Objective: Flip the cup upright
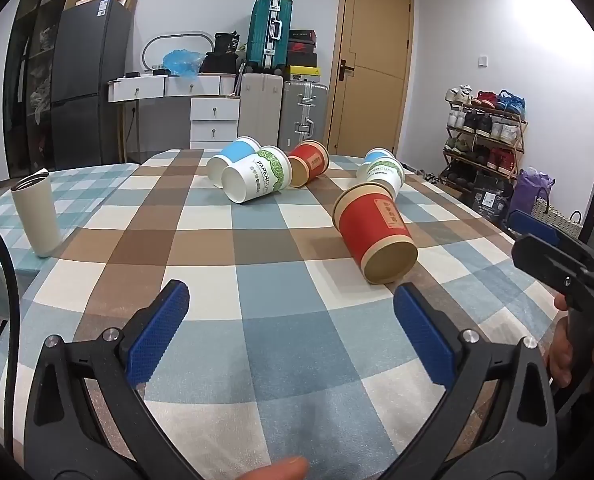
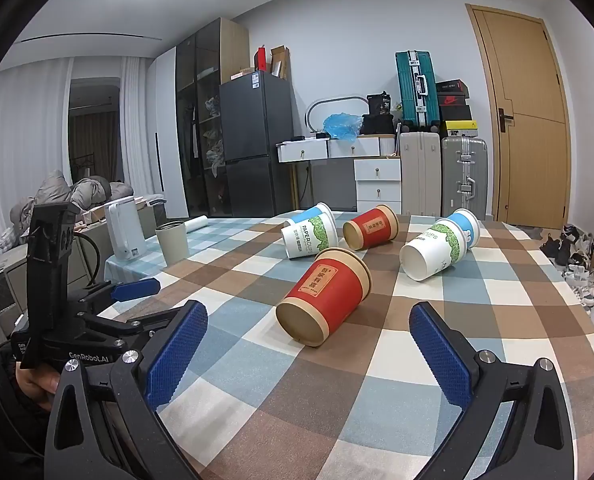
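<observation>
Several paper cups lie on their sides on the checked tablecloth [image 1: 257, 292]. The nearest is a red cup [image 1: 373, 236], its base toward me; it also shows in the right wrist view [image 2: 325, 296]. Behind it lie a green-and-white cup [image 1: 257, 178], a blue cup [image 1: 233, 156], a second red cup [image 1: 309, 162], and another green-and-white cup [image 1: 383, 174]. My left gripper [image 1: 291, 306] is open and empty, just short of the near red cup. My right gripper [image 2: 309, 330] is open and empty, with the red cup just ahead between its fingers.
A tall beige tumbler [image 1: 37, 216] stands upright at the table's left edge, with a white kettle [image 2: 125, 232] beyond it. The right gripper's body [image 1: 565, 268] shows at the right of the left wrist view. Suitcases, drawers and a shoe rack [image 1: 485, 136] stand beyond the table.
</observation>
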`<move>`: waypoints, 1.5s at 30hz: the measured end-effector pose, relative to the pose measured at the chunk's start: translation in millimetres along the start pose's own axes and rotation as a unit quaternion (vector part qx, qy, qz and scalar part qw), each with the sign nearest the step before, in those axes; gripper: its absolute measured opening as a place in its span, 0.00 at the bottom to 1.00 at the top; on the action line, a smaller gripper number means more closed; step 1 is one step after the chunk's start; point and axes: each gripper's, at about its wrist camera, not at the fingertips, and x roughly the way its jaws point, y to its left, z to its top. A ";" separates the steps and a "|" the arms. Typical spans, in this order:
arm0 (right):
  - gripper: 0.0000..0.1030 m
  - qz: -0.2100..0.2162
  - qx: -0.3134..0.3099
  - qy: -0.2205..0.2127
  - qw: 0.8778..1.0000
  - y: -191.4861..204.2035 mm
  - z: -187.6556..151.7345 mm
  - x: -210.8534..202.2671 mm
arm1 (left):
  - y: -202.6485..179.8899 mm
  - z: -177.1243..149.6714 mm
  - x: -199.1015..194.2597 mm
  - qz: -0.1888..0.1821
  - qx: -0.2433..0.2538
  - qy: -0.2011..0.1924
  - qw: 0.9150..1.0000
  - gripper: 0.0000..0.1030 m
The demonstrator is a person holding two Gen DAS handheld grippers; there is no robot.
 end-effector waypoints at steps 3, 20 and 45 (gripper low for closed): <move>1.00 0.000 0.000 -0.001 1.000 -0.5 0.0 -0.1 | -0.9 0.6 2.2 0.001 0.002 0.001 1.000 0.99; 1.00 -0.001 -0.003 0.000 1.000 1.0 -0.1 1.5 | -0.1 -0.1 0.0 -0.001 -0.001 -0.004 1.000 0.99; 1.00 -0.002 -0.001 0.004 1.000 -1.1 -1.6 3.5 | -0.2 -0.1 -0.2 -0.001 0.000 -0.005 1.000 0.99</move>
